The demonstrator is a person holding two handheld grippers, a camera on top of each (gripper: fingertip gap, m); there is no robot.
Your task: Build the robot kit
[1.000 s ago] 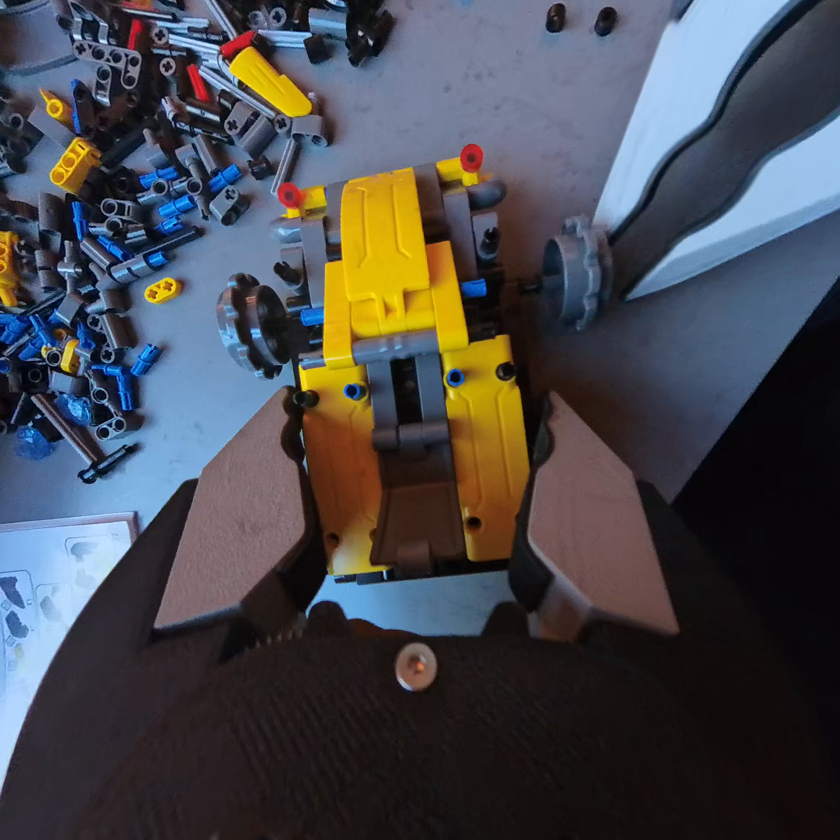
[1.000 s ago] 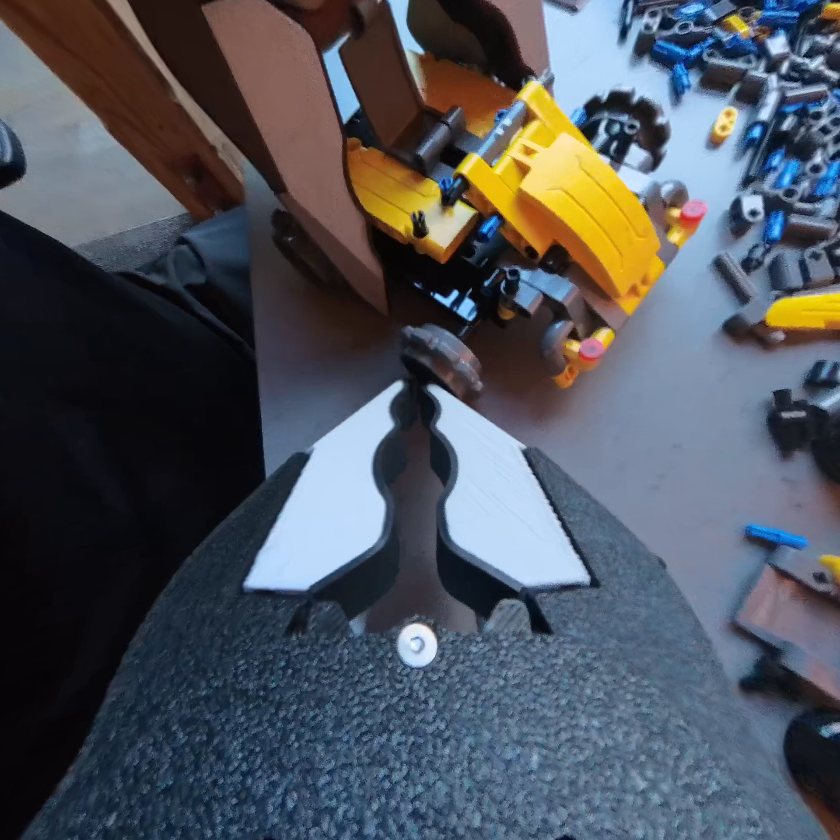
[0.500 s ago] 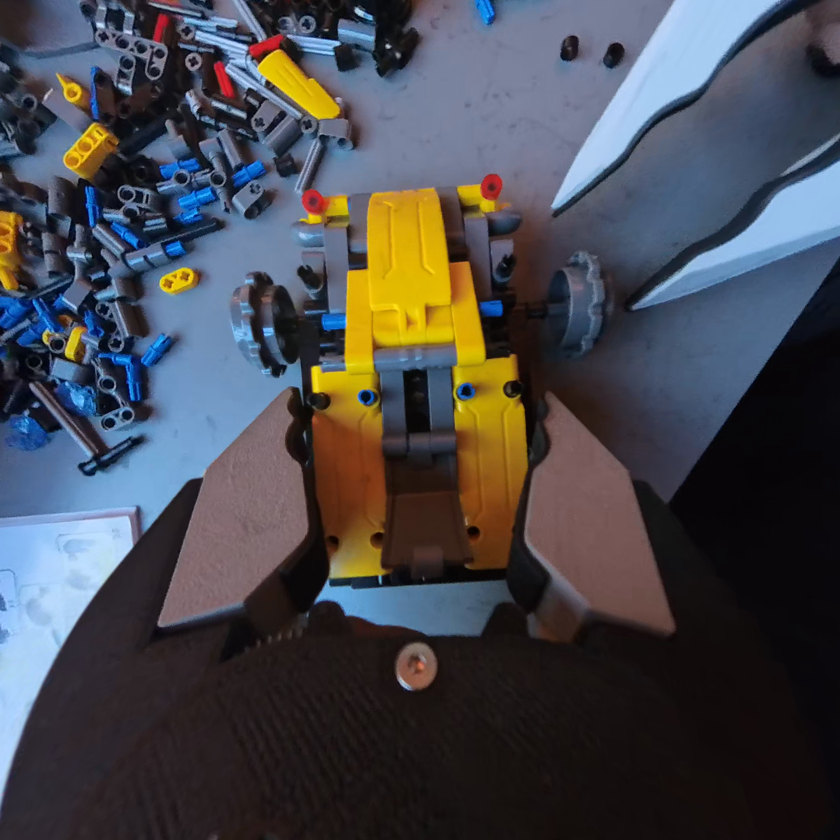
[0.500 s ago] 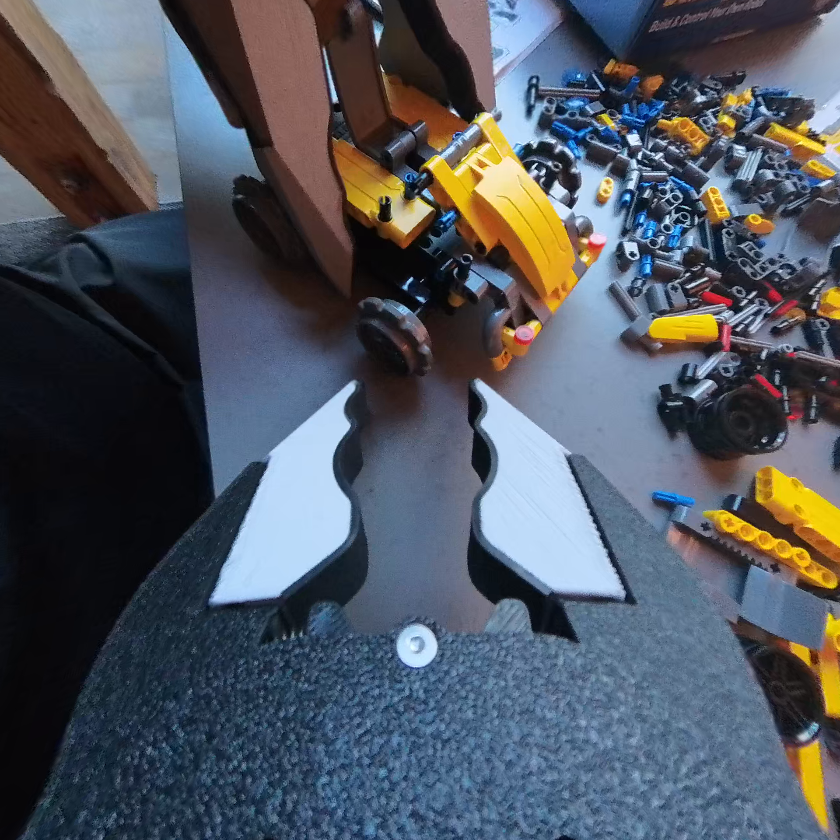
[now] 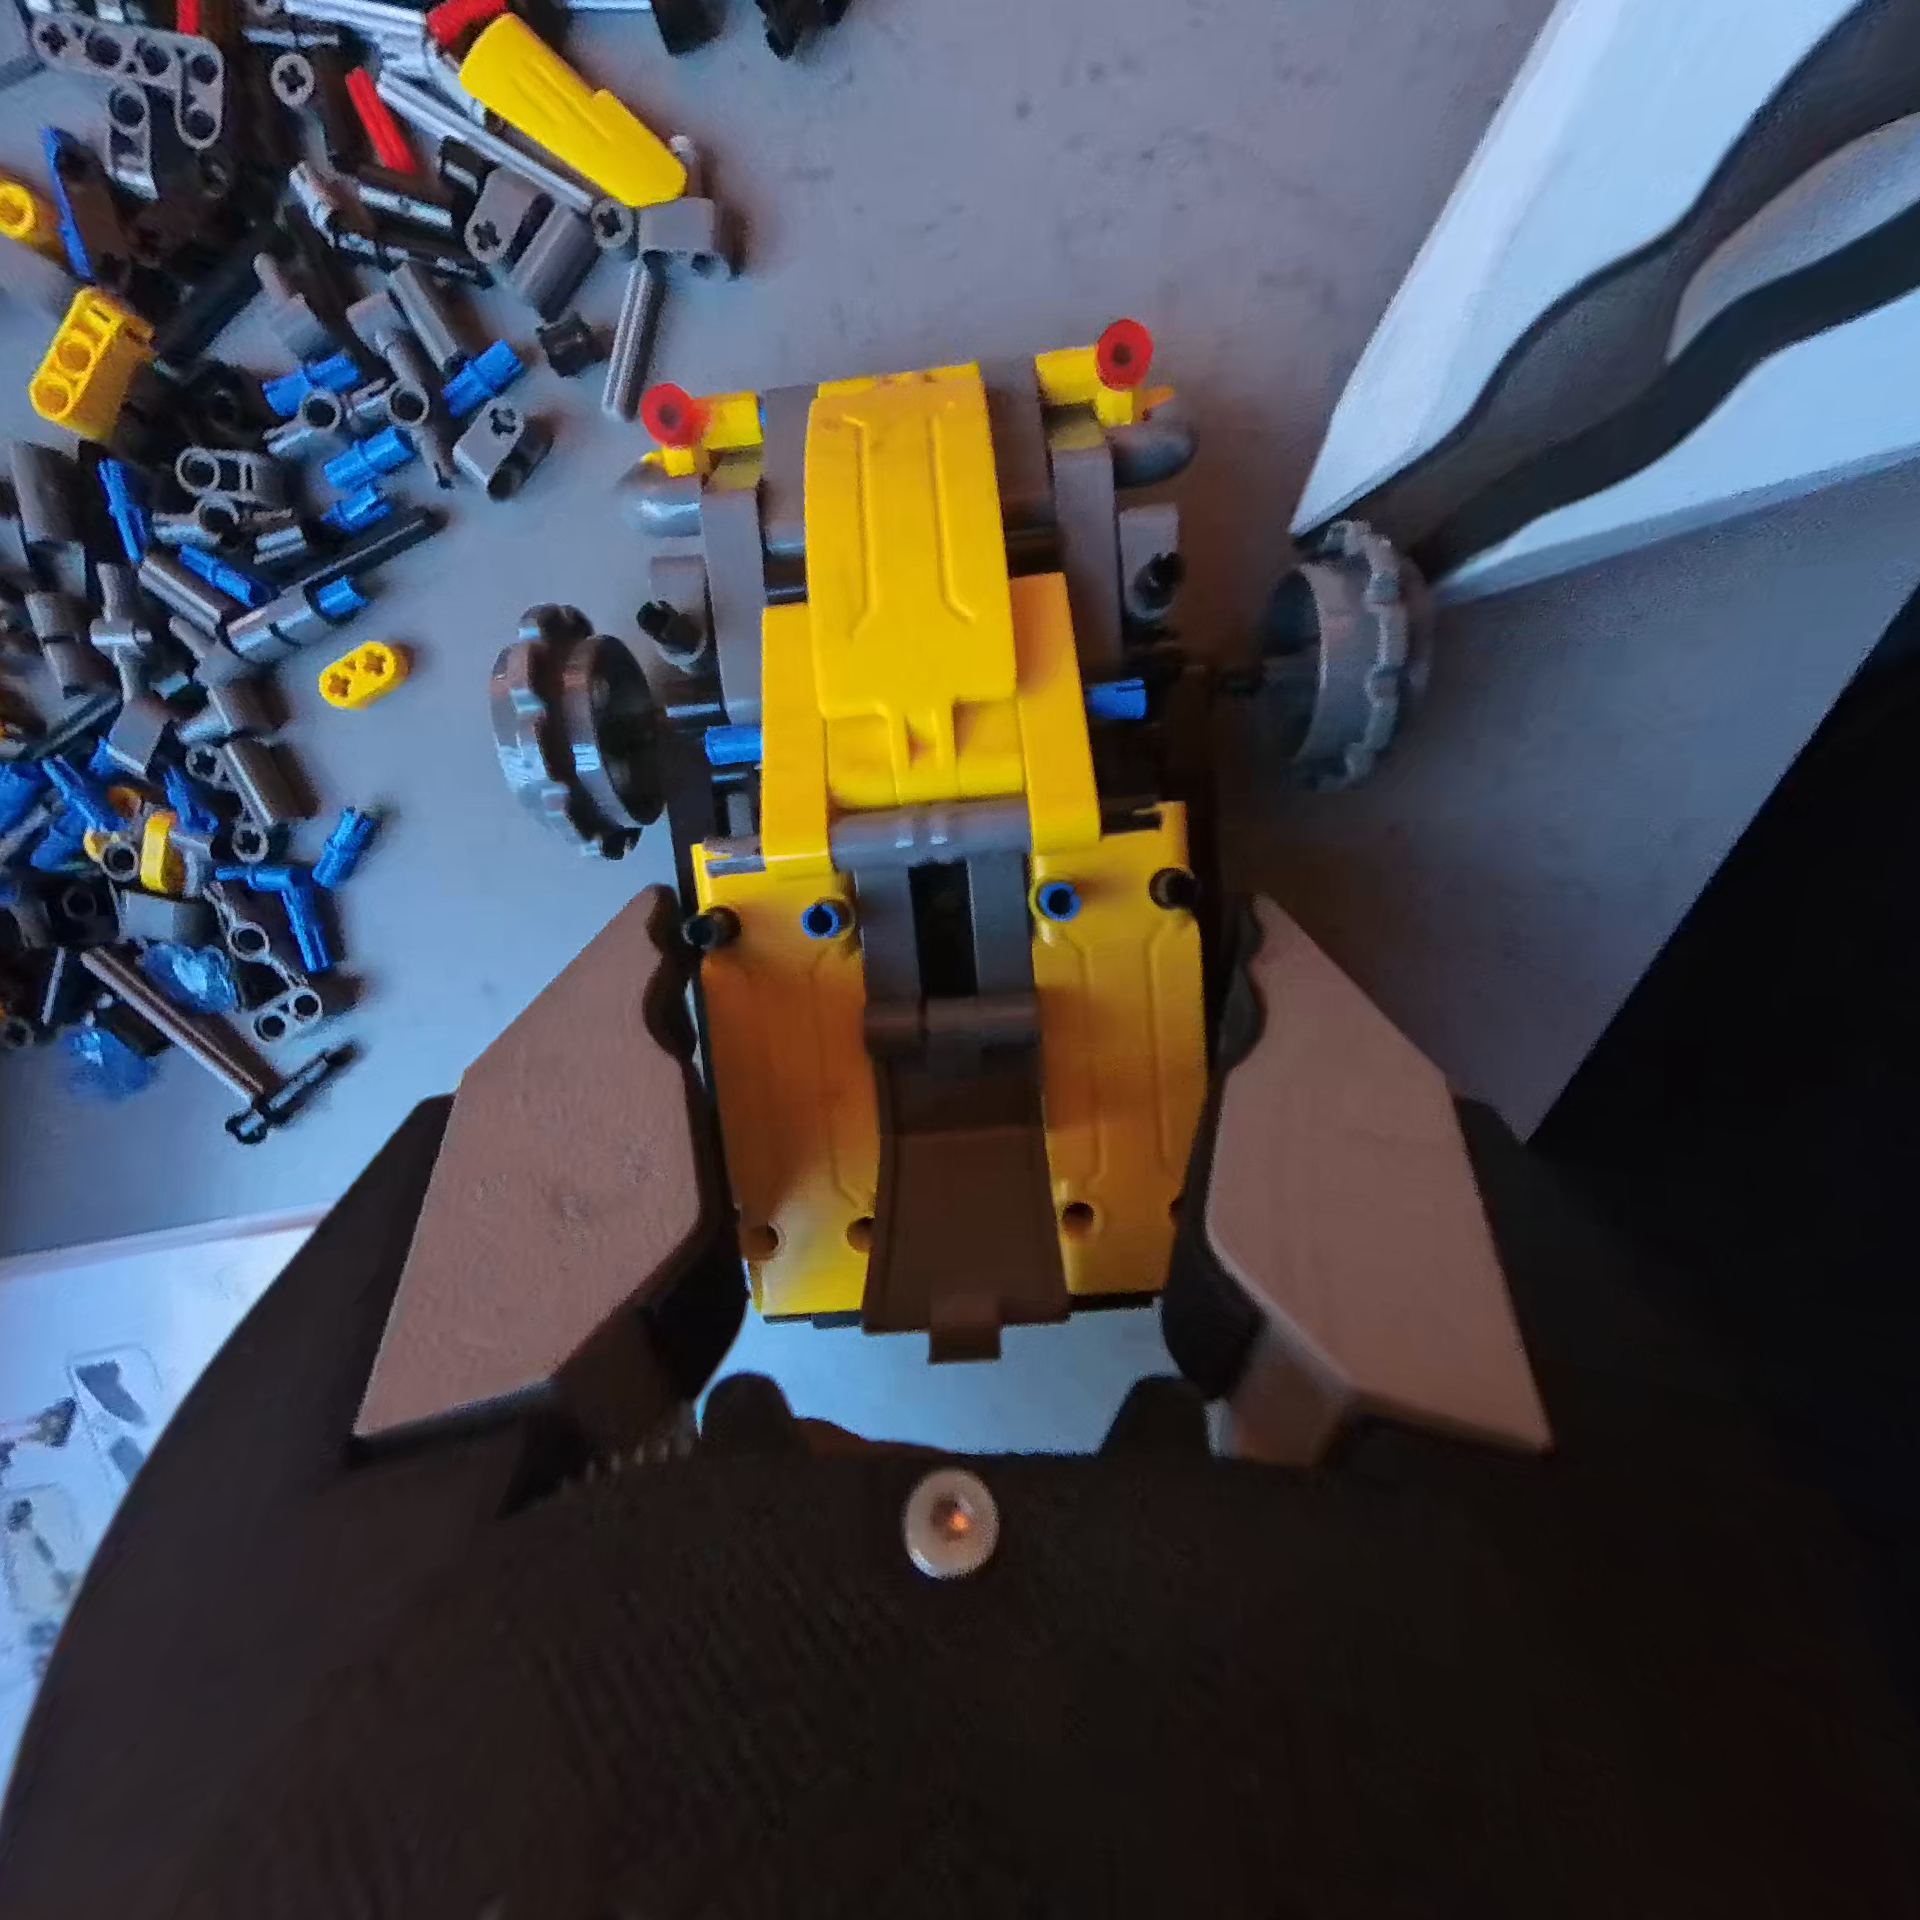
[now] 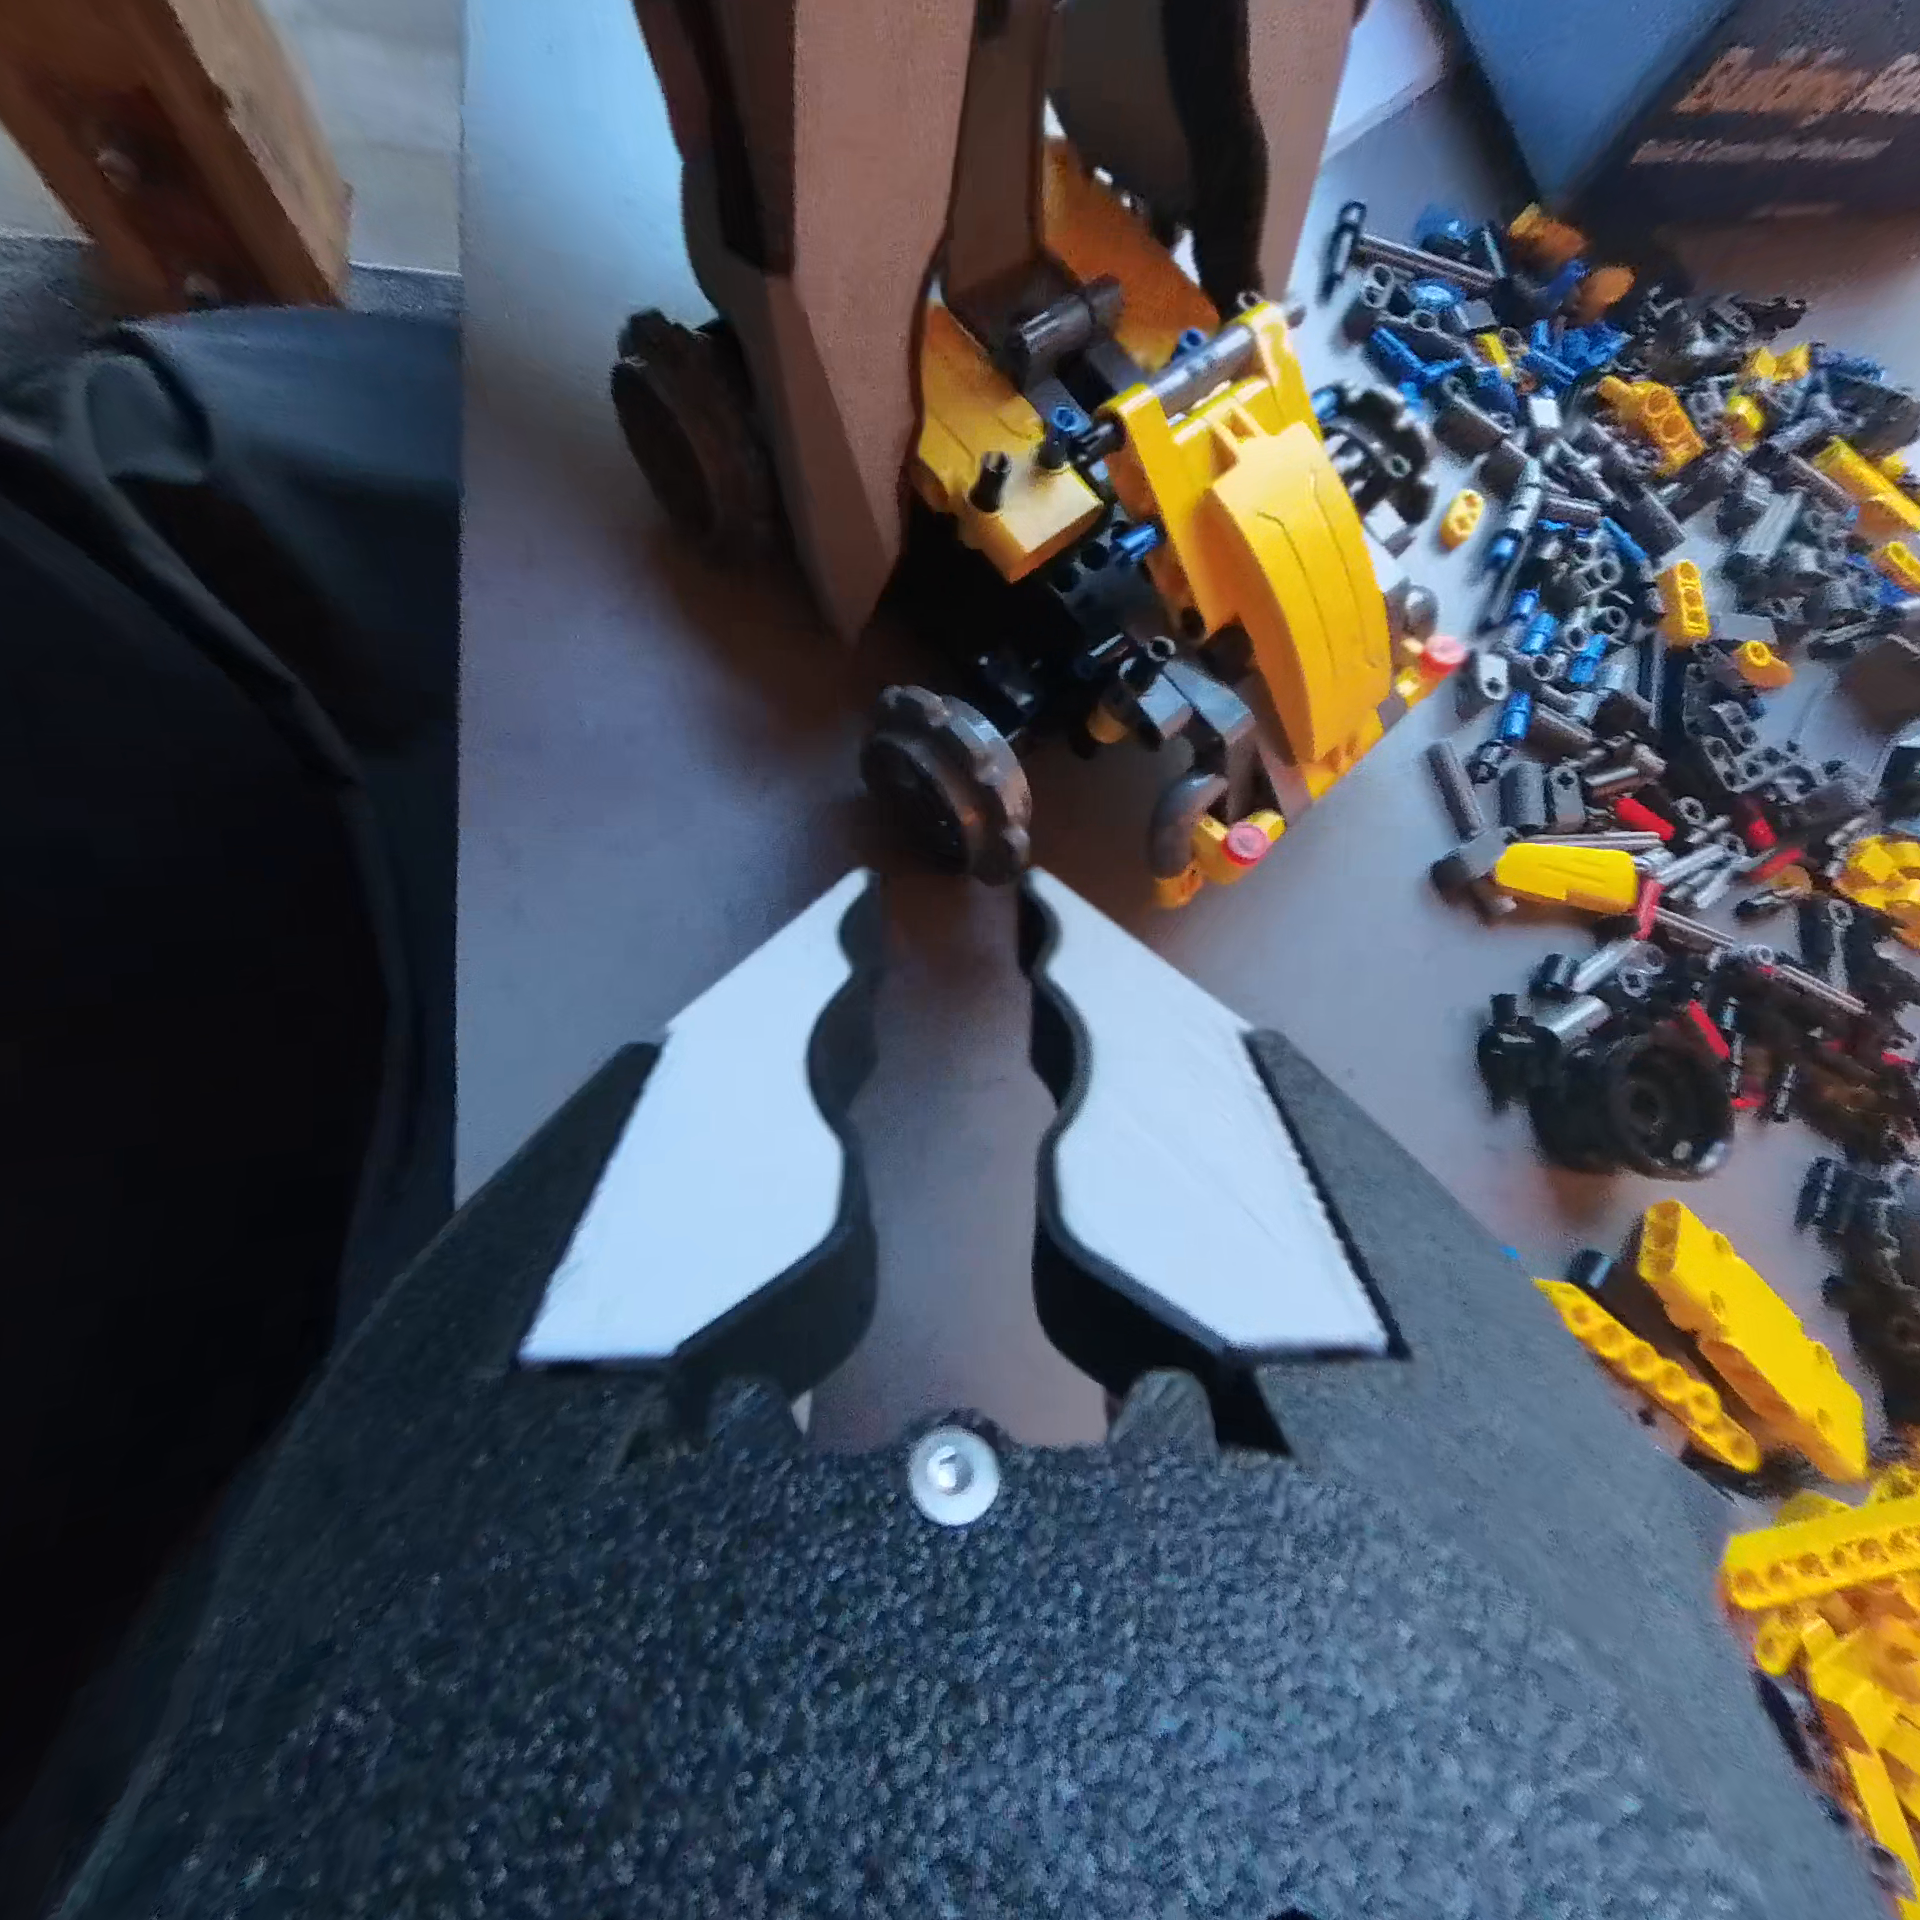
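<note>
Grippers at the yellow model

Clamped between my left gripper fingers sits the yellow brick vehicle, its rear body squeezed from both sides on the grey table. My right gripper holds nothing; its white fingers stand partly apart, tips just short of the grey wheel hub on the model's near axle. Beyond the model lies the loose parts pile. I judge a skewed push could lever the hub's thin axle, or twist the model in my left grip.
</note>
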